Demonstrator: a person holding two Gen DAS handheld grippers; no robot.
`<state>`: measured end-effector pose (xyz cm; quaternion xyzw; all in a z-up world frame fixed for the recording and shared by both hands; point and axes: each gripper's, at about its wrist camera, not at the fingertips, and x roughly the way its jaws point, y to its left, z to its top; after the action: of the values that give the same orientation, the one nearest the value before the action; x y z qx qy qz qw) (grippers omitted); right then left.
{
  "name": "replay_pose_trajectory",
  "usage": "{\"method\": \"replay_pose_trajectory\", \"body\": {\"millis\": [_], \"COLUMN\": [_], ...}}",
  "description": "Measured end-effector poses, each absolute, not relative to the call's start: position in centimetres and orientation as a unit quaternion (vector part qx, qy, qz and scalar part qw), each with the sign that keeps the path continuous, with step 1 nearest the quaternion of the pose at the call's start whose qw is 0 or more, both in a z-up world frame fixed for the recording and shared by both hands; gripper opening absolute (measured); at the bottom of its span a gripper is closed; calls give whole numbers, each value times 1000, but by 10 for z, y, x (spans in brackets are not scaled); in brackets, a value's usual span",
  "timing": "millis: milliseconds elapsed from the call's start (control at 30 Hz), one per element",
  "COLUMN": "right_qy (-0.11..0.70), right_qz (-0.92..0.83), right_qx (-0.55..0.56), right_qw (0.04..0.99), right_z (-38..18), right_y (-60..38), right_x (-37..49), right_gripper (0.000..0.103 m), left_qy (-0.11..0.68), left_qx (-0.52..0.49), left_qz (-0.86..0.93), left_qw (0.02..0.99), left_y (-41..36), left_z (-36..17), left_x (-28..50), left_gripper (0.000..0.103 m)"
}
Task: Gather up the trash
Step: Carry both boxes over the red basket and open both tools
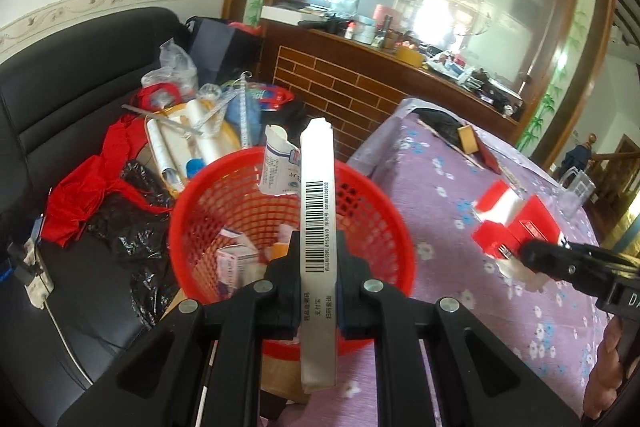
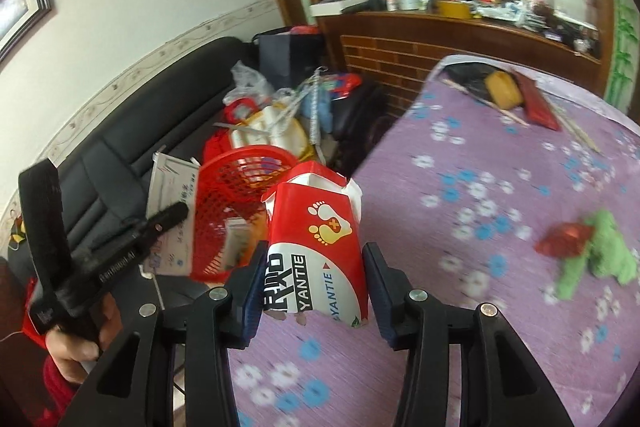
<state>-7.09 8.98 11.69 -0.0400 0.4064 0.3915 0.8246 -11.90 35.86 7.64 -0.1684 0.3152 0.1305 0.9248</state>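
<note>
My left gripper [image 1: 318,259] is shut on a thin white box with a barcode [image 1: 318,211], held edge-on above the red mesh basket [image 1: 200,203]. The basket holds a torn white packet [image 1: 278,167] and several small boxes. My right gripper [image 2: 312,283] is shut on a torn red and white YANTIE box [image 2: 316,243], held over the purple flowered tablecloth [image 2: 480,195] beside the basket [image 2: 224,195]. The red box also shows in the left wrist view [image 1: 516,227], with the right gripper [image 1: 532,255] on it. The left gripper [image 2: 172,215] and its white box [image 2: 172,187] show at left in the right wrist view.
A black sofa [image 1: 60,99] behind the basket carries red cloth, plastic bags and clutter. On the table lie a green and red crumpled wrapper [image 2: 588,247], a yellow object [image 2: 502,89], a red packet [image 2: 540,107] and sticks. A brick-faced wooden counter [image 1: 344,83] stands at the back.
</note>
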Motion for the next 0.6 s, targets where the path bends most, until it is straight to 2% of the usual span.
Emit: {"method": "replay_pose_trajectory", "body": {"millis": [267,367,400,433,467,500,600], "right_qy": [420,425,426,428,430,429,422], "right_qz": [408,411,415,418,420,420,420], "right_qx": [-47,-38,-33,-32,-29,-27,-21], "right_qw": [809,806,803,801,799,799,803], "right_z": [111,110,110,110,110,110,112], "right_y": [150,166,170,173,175,175,159], "right_x": [-55,-46,-44,-42,-41,-40,-42], "right_gripper": [53,60,60,62,62,62,62], "left_qy": [321,317,318,318,314,308,306], "left_qx": [-176,-179,-182,-186,-189,-188,-184], "left_qz": [144,149,149,150,151,153,149], "left_qw": [919,919,919,918,918,920,922], "left_y": [380,385,386,387,388,387,382], "left_z": [69,69,69,69,69,71,73], "left_x": [-109,-109,-109,-110,-112,-114,-116], "left_gripper": [12,13,19,31,37,40,40]}}
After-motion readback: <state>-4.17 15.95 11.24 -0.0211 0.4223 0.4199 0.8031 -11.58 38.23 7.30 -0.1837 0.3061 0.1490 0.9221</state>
